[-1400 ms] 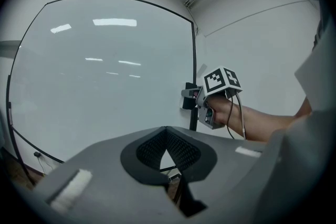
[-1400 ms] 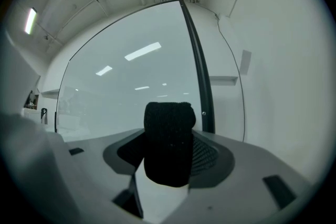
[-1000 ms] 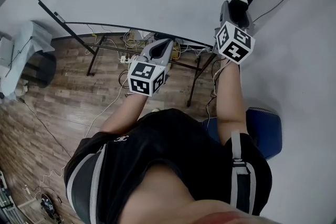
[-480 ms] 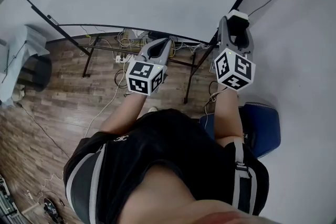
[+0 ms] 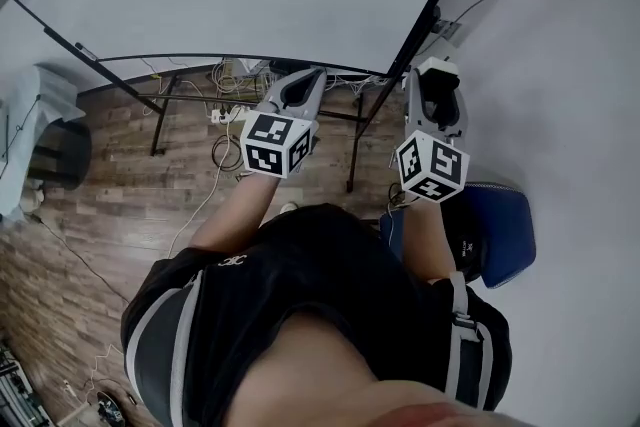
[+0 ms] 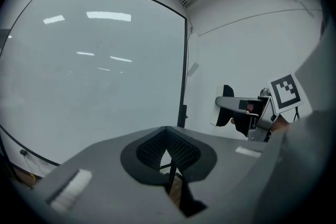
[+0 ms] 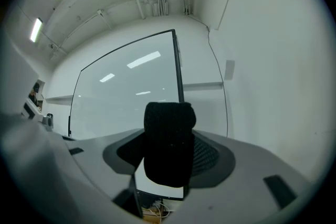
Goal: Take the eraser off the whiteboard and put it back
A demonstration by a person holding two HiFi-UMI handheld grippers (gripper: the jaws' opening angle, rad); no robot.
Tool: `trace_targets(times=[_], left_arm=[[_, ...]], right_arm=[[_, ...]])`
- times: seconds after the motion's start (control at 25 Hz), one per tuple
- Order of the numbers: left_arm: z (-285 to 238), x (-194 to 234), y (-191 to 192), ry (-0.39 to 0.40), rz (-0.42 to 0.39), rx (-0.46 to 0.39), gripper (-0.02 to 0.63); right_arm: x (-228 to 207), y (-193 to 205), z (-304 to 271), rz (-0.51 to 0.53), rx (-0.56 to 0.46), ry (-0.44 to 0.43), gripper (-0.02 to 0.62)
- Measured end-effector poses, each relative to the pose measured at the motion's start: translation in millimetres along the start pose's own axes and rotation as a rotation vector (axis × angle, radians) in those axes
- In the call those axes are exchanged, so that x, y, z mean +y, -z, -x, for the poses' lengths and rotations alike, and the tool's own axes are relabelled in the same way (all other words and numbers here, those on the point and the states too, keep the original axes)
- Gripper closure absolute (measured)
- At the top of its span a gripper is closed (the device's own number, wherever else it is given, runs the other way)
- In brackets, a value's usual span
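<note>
Eraser [image 7: 167,139] sits clamped in my right gripper [image 5: 433,93], with both pads pressed on its sides. The black felt face points toward me and the white body sits behind it. It's off the whiteboard [image 7: 126,92], held out in front of the board's right-hand black frame edge [image 5: 440,0], which runs up directly behind the eraser in the right gripper view. From the left gripper view I can see the eraser's white end out to the right of that edge, against the plain wall, not touching the board. My left gripper [image 6: 168,150] is empty, its ribbed pads brought together in a tight V, and it points at the board's glossy surface, where the ceiling lights reflect. Down below in the head view there's wood floor [image 5: 130,175], a tangle of cables [image 5: 240,80] under the board's stand, and a blue seat [image 5: 505,235] just beside my right arm.
</note>
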State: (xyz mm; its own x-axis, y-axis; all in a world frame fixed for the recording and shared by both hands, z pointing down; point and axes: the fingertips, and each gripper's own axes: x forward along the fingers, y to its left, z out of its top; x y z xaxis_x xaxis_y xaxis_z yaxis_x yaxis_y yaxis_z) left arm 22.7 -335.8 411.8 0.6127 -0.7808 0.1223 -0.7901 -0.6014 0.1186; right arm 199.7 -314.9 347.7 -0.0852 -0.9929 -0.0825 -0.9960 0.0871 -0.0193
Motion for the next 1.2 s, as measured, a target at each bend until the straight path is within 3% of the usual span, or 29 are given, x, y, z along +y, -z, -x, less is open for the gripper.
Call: trace_targets(times=[0.36, 1.2], left_arm=[[-12.9, -12.1, 0.1, 0.041, -0.006, 0.008, 0.597], [-13.1, -11.0, -7.1, 0.023, -0.011, -0.003, 0.597]], right_arm=[[-6.1, 10.9, 2.2, -0.029, 0.031, -0.003, 0.351], [0.7, 50.2, -6.2, 0.005, 0.11, -0.031, 0.351]])
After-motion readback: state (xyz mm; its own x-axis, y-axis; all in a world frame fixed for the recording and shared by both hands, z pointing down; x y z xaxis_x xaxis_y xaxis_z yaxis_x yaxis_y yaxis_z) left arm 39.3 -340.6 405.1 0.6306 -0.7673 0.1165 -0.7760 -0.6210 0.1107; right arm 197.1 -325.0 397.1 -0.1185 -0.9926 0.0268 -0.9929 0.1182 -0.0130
